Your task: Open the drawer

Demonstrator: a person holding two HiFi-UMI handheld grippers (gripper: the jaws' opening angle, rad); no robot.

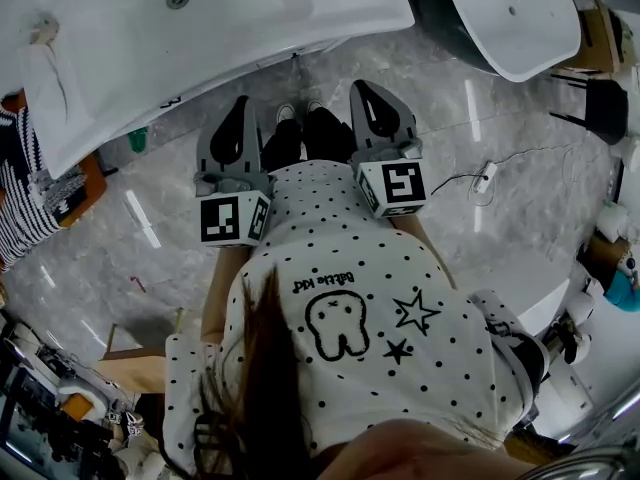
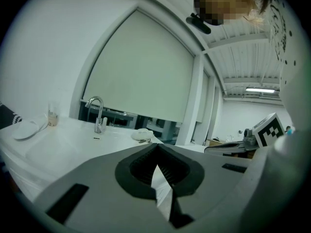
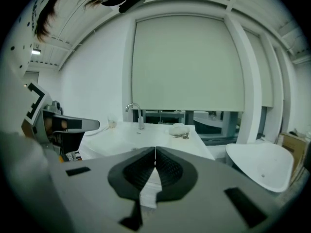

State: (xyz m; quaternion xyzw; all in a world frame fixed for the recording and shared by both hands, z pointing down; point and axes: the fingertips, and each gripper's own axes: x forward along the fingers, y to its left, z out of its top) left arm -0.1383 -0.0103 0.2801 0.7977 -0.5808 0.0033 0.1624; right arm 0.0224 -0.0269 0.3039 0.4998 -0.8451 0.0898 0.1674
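With the fingers of the left gripper (image 1: pixel 243 104) and right gripper (image 1: pixel 363 88) clenched on nothing, the drawer, unseen and presumably under the sink table (image 1: pixel 330 30) near edge, should slide stiffly; grip its front handle.

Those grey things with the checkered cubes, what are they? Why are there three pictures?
They are hand-held grabbers. A person in a white dotted shirt holds the left gripper and the right gripper. One picture comes from a camera on the person's head, looking down. The other two come from a camera riding on each gripper. Ahead stands a white washbasin counter with a silver tap and a small white lump I cannot identify. Both pairs of fingers are closed and hold nothing.
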